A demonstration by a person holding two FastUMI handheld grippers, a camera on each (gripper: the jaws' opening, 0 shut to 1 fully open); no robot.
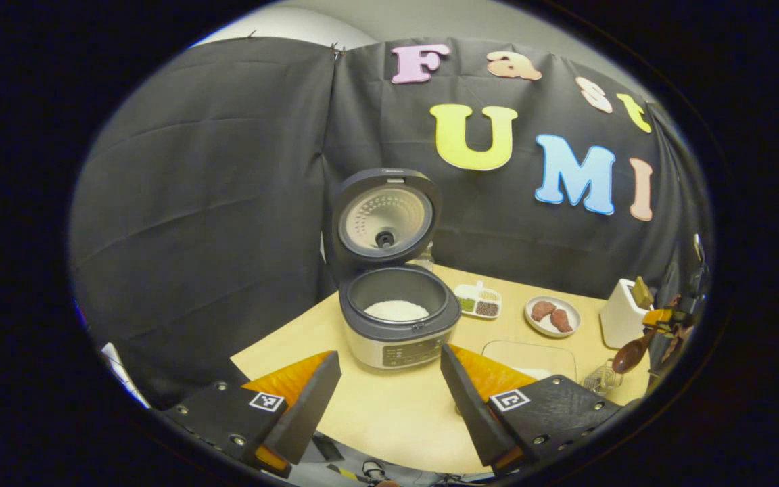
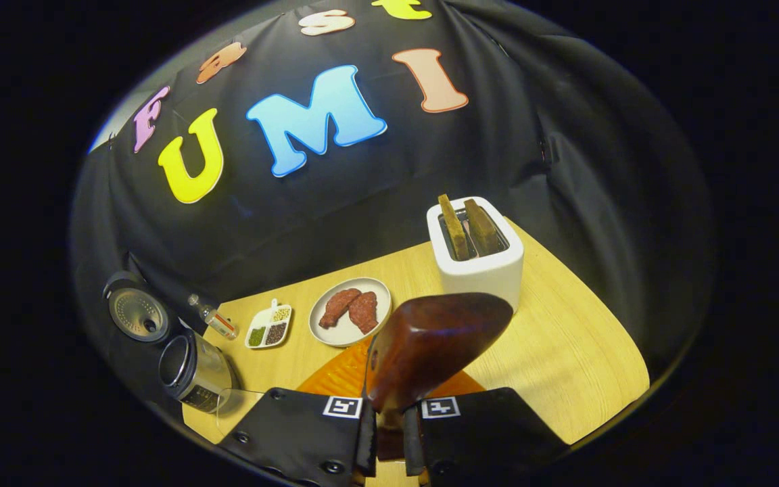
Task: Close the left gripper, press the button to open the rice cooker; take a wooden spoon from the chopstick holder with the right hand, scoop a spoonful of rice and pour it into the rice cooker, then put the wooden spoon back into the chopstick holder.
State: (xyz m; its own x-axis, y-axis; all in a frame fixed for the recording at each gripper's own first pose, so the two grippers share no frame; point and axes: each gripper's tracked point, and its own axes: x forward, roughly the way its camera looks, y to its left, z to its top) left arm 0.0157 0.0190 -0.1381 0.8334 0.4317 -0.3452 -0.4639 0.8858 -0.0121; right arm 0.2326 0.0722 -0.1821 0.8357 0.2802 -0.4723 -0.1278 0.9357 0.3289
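With the rice cooker (image 1: 399,318) lid raised and the left gripper (image 1: 389,399) fingers spread, the right gripper (image 2: 389,433) grasps the wooden spoon (image 2: 430,345); next, return it to the holder (image 2: 476,253) right of the cooker.

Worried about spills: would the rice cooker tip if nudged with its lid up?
Probably not. The rice cooker looks squat and wide-based, with rice low in the pot. The raised lid stands at the back, so a hard push there might rock it.
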